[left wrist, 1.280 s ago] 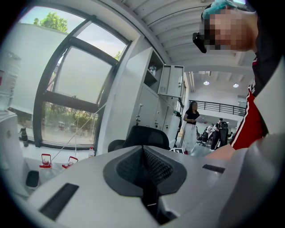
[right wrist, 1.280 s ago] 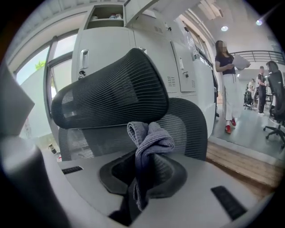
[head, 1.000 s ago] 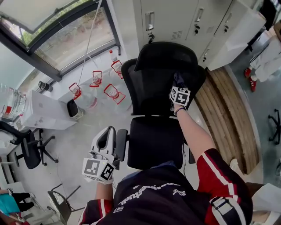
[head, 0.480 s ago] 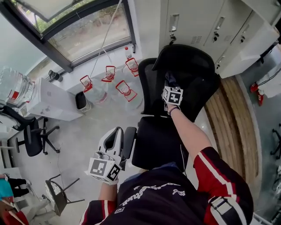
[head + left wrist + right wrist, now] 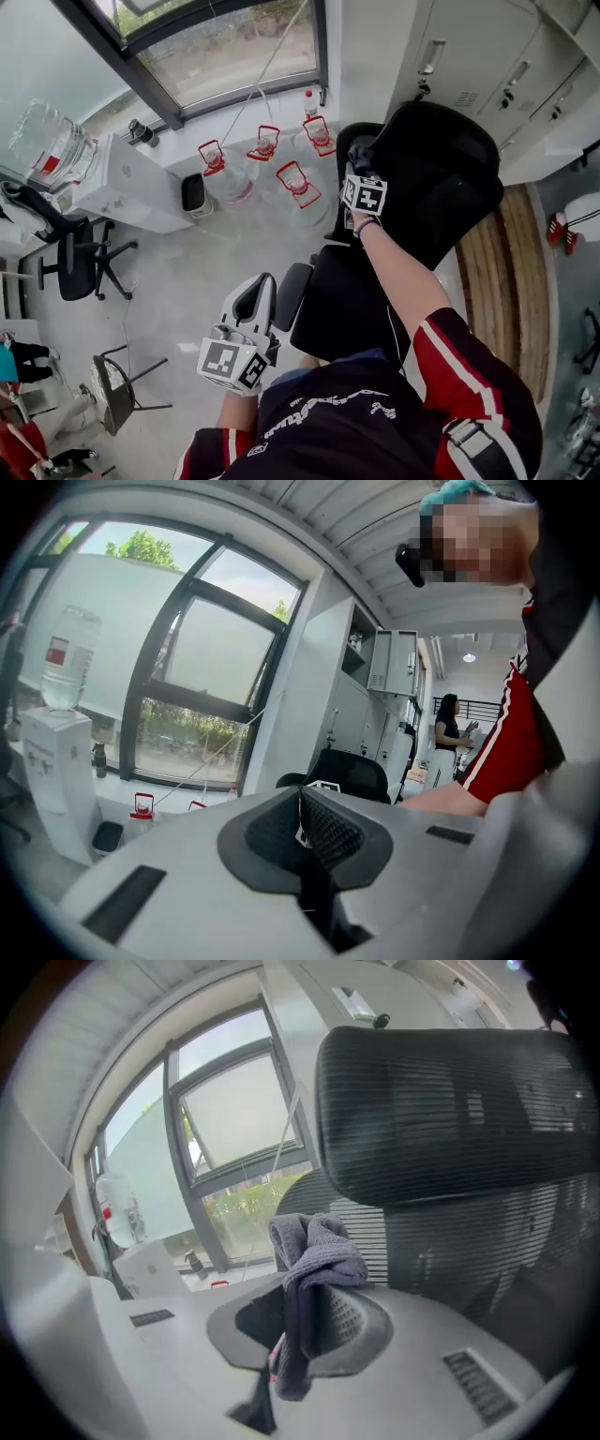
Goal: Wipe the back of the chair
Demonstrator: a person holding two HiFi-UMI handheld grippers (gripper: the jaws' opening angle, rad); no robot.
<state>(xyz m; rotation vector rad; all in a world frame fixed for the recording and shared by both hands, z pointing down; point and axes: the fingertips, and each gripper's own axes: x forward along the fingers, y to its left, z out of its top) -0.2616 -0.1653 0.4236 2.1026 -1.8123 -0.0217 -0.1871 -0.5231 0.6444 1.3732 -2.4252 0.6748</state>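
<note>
- Chair back (image 5: 441, 187): black ribbed mesh under a curved headrest, standing before grey metal lockers (image 5: 469, 56).
- Right gripper (image 5: 302, 1321): jaws clamped on a crumpled grey terry cloth (image 5: 317, 1255), just beside the mesh.
- Left gripper (image 5: 300, 829): jaws pressed together, empty.

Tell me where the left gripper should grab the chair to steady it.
Probably the near armrest: a narrow padded bar right beside the left gripper. Open the shut fingers and come down from above, closing across its width, not its length.
</note>
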